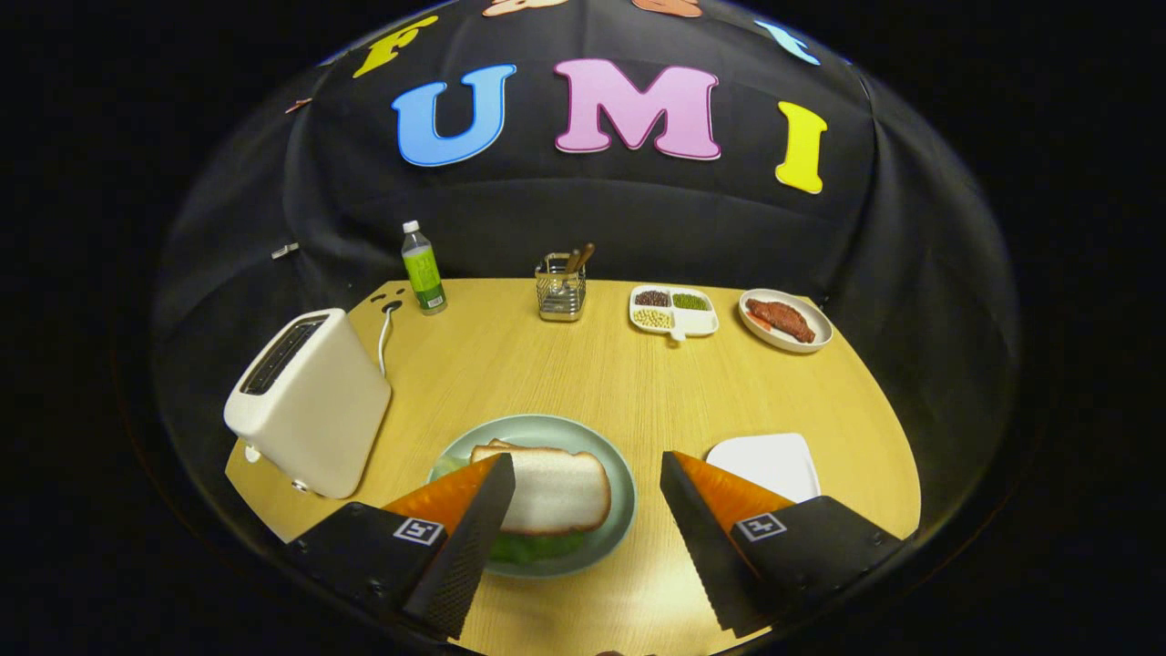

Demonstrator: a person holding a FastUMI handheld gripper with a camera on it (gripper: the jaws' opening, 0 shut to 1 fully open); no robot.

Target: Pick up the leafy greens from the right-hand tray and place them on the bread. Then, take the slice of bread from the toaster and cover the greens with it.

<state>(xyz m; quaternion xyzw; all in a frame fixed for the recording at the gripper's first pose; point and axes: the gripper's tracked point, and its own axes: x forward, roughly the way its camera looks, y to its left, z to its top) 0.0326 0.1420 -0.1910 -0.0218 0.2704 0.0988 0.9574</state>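
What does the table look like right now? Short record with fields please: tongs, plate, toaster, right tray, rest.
tongs: tongs open, holding nothing, above the near table edge
plate: green plate between the fingers, bread on top, greens showing under its near edge
toaster: toaster left of the plate, no slice seen in its slot
right tray: white tray bare, beside the right finger
rest: bottle, utensil holder, bean dish and meat plate along the far edge
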